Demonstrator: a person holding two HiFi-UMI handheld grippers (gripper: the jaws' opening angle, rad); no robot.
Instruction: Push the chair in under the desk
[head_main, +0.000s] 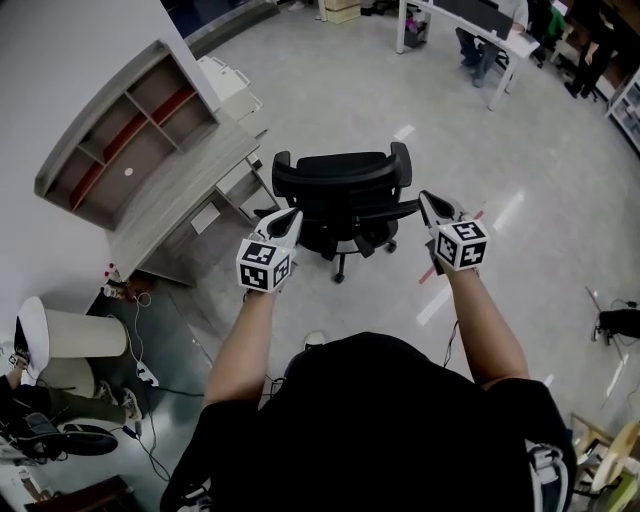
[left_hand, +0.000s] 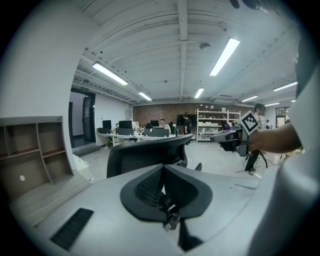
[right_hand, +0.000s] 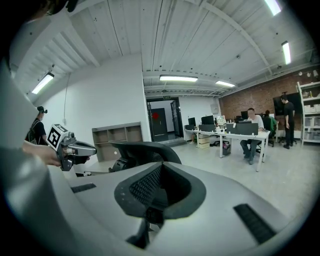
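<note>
Left hand-held gripper (head_main: 291, 214) is clenched on nothing, its tip by the near left corner of the black chair (head_main: 345, 185). The right hand-held gripper (head_main: 429, 199) is likewise closed and empty at the chair's near right corner. Whether either touches the chair cannot be told. The chair stands just right of the desk (head_main: 180, 200), not under it. Left of the chair, a shelf unit (head_main: 120, 140) with open compartments sits on the desk's surface. A white bin (head_main: 85, 333) stands farther left, its contents unseen.
</note>
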